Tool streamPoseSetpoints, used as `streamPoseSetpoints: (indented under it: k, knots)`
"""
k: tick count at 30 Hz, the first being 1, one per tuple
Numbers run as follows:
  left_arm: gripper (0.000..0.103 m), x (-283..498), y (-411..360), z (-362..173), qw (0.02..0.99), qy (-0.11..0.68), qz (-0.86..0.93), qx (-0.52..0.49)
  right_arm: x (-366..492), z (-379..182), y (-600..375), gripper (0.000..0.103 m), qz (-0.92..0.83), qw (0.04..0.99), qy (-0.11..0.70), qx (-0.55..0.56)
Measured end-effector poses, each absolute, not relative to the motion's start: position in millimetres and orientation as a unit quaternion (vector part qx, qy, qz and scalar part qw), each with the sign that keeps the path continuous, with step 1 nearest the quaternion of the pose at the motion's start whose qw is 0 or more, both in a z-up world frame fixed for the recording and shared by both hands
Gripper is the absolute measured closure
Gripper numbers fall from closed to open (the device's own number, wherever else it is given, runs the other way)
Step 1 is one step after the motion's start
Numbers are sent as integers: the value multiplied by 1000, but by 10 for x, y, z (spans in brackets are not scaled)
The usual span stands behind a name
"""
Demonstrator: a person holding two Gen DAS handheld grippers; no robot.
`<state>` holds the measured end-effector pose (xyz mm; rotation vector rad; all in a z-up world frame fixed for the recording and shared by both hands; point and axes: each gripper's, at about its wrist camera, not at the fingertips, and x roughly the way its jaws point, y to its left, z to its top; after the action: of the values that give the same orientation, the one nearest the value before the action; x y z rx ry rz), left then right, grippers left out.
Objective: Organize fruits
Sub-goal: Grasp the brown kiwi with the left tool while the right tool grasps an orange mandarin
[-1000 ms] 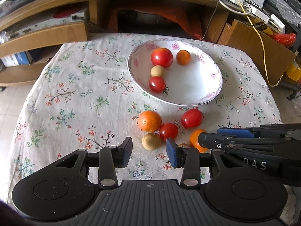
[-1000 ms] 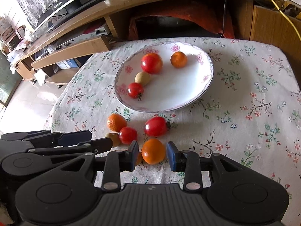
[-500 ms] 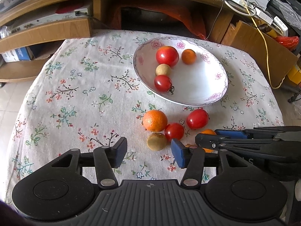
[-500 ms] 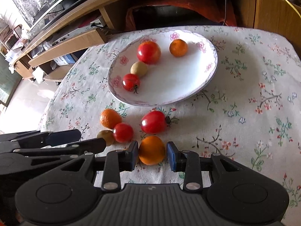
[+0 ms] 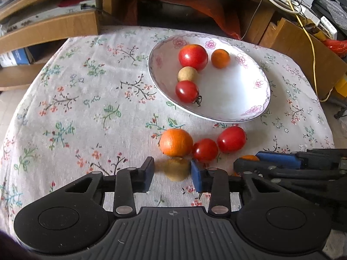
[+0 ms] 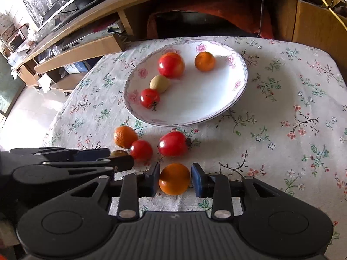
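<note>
Your left gripper has the small brown fruit between its fingers. They have just been closing in on it; the right-hand pad touches its side, while a thin gap seems to remain at the left pad, though the fruit is blurred, so I cannot tell if it is truly pinched. Just beyond those fingers an orange touches the brown fruit, with a small tomato beside it and a larger tomato further to the right.

Your right gripper sits narrow around a second orange on the desk. The left pad touches it; a sliver of gap shows at the right pad, so a firm hold is not certain. Ahead of these fingers lie the larger tomato and the small tomato, and off to their left your other gripper crosses in from the side.

Further out beyond both pairs of fingers the flowered plate stands on the floral cloth. It holds a big tomato, a small orange, a pale round fruit and a stemmed tomato, the last three of these touching in a line. Wooden shelving rises behind the desk.
</note>
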<state>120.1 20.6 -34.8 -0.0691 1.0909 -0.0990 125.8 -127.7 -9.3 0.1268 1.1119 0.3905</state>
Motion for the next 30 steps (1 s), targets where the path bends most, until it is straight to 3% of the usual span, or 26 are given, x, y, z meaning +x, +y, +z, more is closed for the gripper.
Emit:
streamPoseSetpoints:
  k: [5, 7, 30]
  knots:
    - [64, 1212, 179, -351, 855, 516, -48, -19, 1281, -173, -1246, 71, 189, 822, 534, 55]
    - [70, 1204, 170, -344, 853, 518, -54, -18, 1271, -171, -1236, 71, 193, 823, 533, 48]
    - [71, 766, 107, -264, 842, 534, -82, -12, 856, 2, -1389, 71, 166, 834, 527, 9]
